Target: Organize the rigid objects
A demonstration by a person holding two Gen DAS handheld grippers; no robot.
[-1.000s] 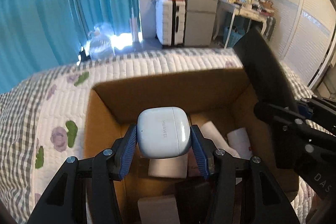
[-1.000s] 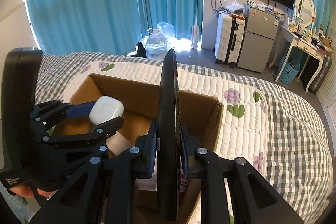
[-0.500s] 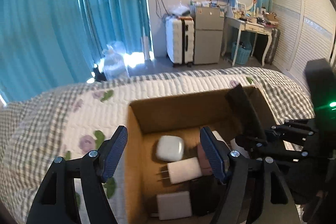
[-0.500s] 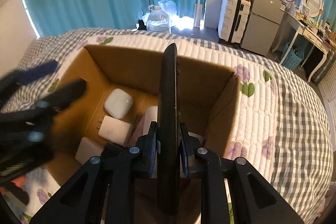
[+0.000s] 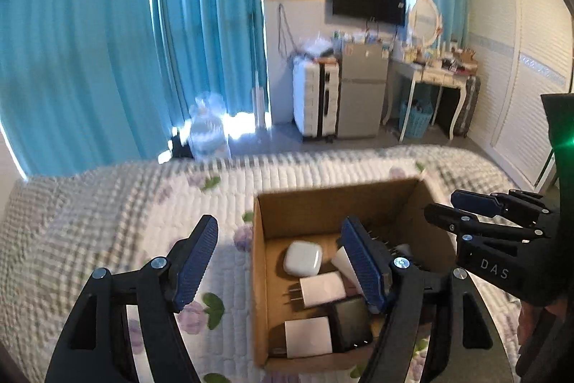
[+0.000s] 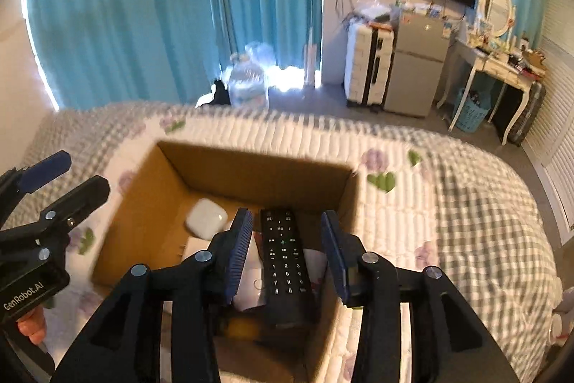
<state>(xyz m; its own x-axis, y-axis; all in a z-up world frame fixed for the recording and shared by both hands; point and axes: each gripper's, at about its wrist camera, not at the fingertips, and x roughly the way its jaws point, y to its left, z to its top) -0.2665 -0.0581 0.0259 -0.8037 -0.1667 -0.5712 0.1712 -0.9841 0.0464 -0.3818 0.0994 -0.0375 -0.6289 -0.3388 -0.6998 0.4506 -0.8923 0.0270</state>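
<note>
Both grippers are hanging wide open and empty over the cardboard box [image 6: 150,203]. The remote [image 6: 285,261] is lying inside, earbud case [image 5: 302,258] beside the charger [image 5: 321,289].

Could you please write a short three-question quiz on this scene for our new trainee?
1. True or false: the right gripper is clamped on the black remote.
2. Where does the white earbud case lie?
A. on the quilt
B. in the cardboard box
C. between the left gripper's fingers
3. Fill in: the left gripper is ____.

Key
1. False: its jaws are spread, and the remote lies in the box between them.
2. B: it rests on the box floor, near the white charger.
3. Open, and holding nothing.
</note>
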